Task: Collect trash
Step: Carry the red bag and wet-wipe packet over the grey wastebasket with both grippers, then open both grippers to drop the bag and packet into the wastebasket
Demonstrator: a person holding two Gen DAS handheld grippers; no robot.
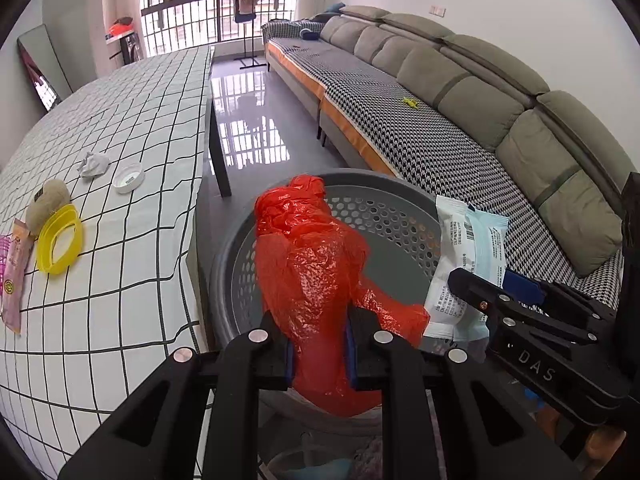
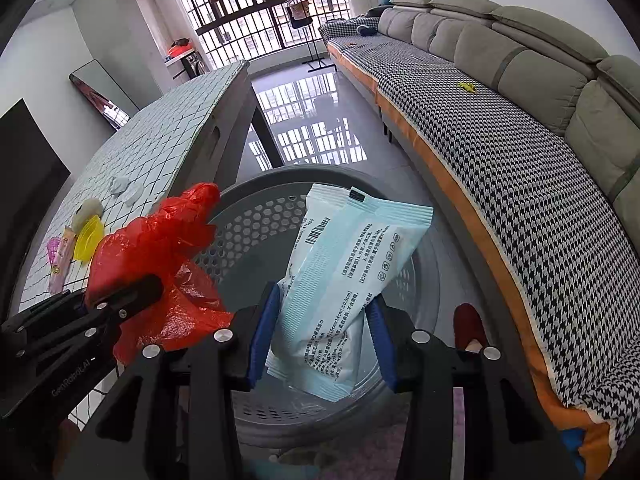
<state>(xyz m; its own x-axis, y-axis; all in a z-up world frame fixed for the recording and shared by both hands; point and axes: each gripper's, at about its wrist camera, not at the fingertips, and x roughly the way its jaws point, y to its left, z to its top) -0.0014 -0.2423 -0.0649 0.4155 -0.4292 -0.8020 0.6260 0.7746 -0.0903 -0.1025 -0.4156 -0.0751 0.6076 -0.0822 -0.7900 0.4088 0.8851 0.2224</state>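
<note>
My left gripper (image 1: 318, 344) is shut on a crumpled red plastic bag (image 1: 316, 256), which hangs over the grey perforated bin (image 1: 384, 208). In the right wrist view my right gripper (image 2: 320, 336) is shut on a pale blue and white wipes packet (image 2: 344, 276), held above the same bin (image 2: 260, 220). Each gripper shows in the other's view: the right gripper (image 1: 472, 300) with the packet (image 1: 468, 240) to the right, the left gripper (image 2: 132, 300) with the red bag (image 2: 160, 248) to the left. Both loads are side by side over the bin's opening.
The checked table (image 1: 120, 120) at left carries a crumpled tissue (image 1: 93, 163), a white lid (image 1: 129, 177), a yellow ring (image 1: 60, 240), a beige lump (image 1: 48, 204) and a pink packet (image 1: 14, 276). A long sofa (image 1: 460, 92) runs along the right, with shiny floor (image 1: 248, 120) between.
</note>
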